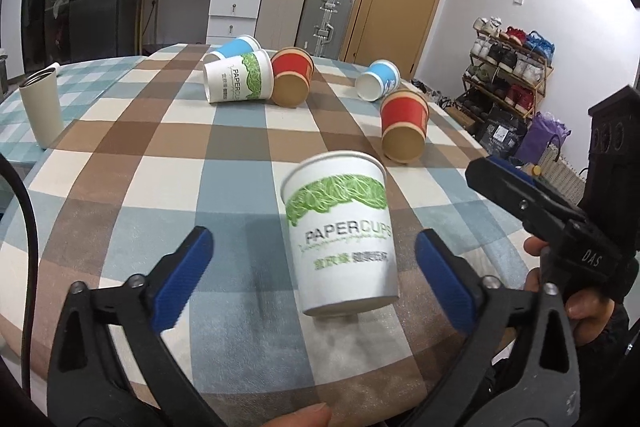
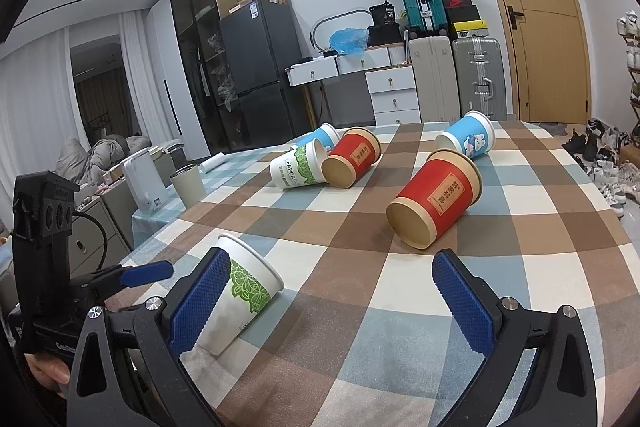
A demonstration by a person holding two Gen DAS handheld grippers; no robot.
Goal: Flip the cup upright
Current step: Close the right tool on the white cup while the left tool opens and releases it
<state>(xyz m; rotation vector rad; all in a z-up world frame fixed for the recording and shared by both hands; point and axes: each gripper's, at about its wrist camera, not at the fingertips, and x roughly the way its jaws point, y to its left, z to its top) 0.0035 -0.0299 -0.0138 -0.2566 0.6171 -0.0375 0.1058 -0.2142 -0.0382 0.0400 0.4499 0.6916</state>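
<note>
A white paper cup with a green print (image 1: 342, 231) stands upright on the checked tablecloth (image 1: 160, 147), between the fingers of my left gripper (image 1: 314, 267), which is open and not touching it. In the right wrist view the same cup (image 2: 244, 291) shows at lower left, partly behind the left finger of my right gripper (image 2: 332, 299), which is open and empty. Several other cups lie on their sides further back: a red one (image 2: 434, 201), a blue one (image 2: 468, 141), and a cluster of a white (image 2: 298, 169), a red (image 2: 352, 157) and a blue cup (image 2: 324, 135).
A beige tumbler (image 1: 42, 111) stands at the table's left edge. The right gripper (image 1: 520, 199) shows at the right of the left wrist view. Suitcases, drawers, a fridge and a shoe rack (image 1: 508, 67) stand beyond the table.
</note>
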